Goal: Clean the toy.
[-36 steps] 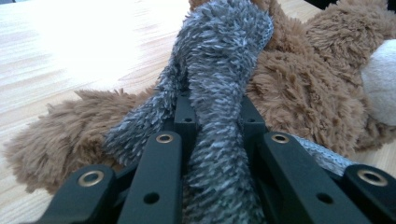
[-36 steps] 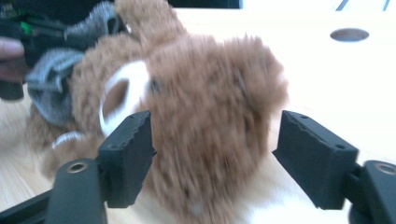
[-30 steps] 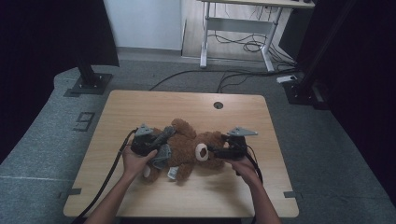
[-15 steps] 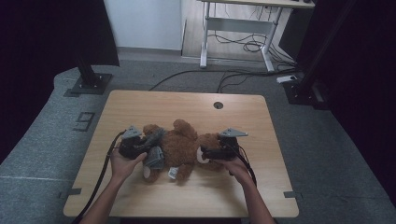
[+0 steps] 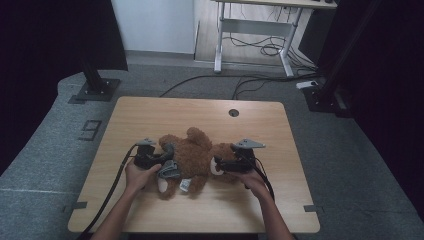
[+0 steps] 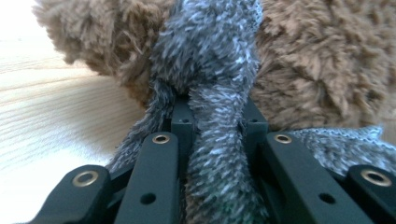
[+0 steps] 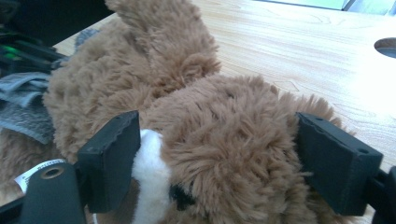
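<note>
A brown teddy bear (image 5: pixel 192 155) lies on its side on the wooden table (image 5: pixel 200 115), its head toward the right. A grey fuzzy cloth (image 5: pixel 170 170) hangs on its body. My left gripper (image 5: pixel 162 159) is at the bear's left side, shut on a strand of that grey cloth (image 6: pixel 210 46), with brown fur (image 6: pixel 317 60) just beyond the left gripper (image 6: pixel 217 119). My right gripper (image 5: pixel 222 165) straddles the bear's head (image 7: pixel 224 140). The right gripper (image 7: pixel 224 158) has just been closing, and both pads press into the fur beside the white muzzle (image 7: pixel 149 172).
A round cable hole (image 5: pixel 233 112) sits in the table's far half. A white tag (image 5: pixel 183 185) sticks out under the bear. On the floor beyond are black stand bases (image 5: pixel 95 90), loose cables (image 5: pixel 260 50) and a white desk frame (image 5: pixel 250 35).
My left gripper has shifted left and toward the near edge with the grey cloth, and the bear has shifted a little with it. The right hand has stayed in place.
</note>
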Available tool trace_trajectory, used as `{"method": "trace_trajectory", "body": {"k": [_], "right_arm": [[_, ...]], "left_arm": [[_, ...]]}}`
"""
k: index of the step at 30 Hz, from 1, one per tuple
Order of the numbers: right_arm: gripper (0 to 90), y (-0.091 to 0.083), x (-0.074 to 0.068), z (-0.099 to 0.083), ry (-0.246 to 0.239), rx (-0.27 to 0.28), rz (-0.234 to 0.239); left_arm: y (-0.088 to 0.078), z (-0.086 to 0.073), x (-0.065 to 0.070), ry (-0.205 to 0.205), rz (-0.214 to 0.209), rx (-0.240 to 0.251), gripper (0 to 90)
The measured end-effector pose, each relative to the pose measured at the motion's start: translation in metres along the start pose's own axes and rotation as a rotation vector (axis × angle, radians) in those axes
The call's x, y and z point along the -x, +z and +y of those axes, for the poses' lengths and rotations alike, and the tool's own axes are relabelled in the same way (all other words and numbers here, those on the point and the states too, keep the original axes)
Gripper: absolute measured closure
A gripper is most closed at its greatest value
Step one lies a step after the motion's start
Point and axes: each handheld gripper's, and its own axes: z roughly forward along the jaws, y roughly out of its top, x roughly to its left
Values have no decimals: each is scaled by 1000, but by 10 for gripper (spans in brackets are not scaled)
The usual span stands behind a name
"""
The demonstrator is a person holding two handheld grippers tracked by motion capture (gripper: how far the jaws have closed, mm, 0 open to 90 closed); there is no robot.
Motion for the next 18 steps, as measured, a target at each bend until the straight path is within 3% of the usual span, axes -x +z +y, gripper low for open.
{"method": "trace_trajectory", "body": {"k": [3, 9, 12, 16, 18], "right_arm": [[194, -1, 1, 0, 3, 6, -9], [200, -3, 2, -2, -6, 4, -4], [202, -3, 1, -2, -17, 6, 0], [208, -4, 1, -5, -16, 21, 5], [218, -4, 1, -6, -13, 27, 11]], "left_arm": [[1, -2, -7, 3, 74, -61, 743], [-23, -12, -30, -37, 153, -39, 747], [-22, -8, -31, -39, 108, -29, 746], [-4, 7, -19, -47, 26, -14, 744], [6, 12, -12, -47, 7, -17, 745]]}}
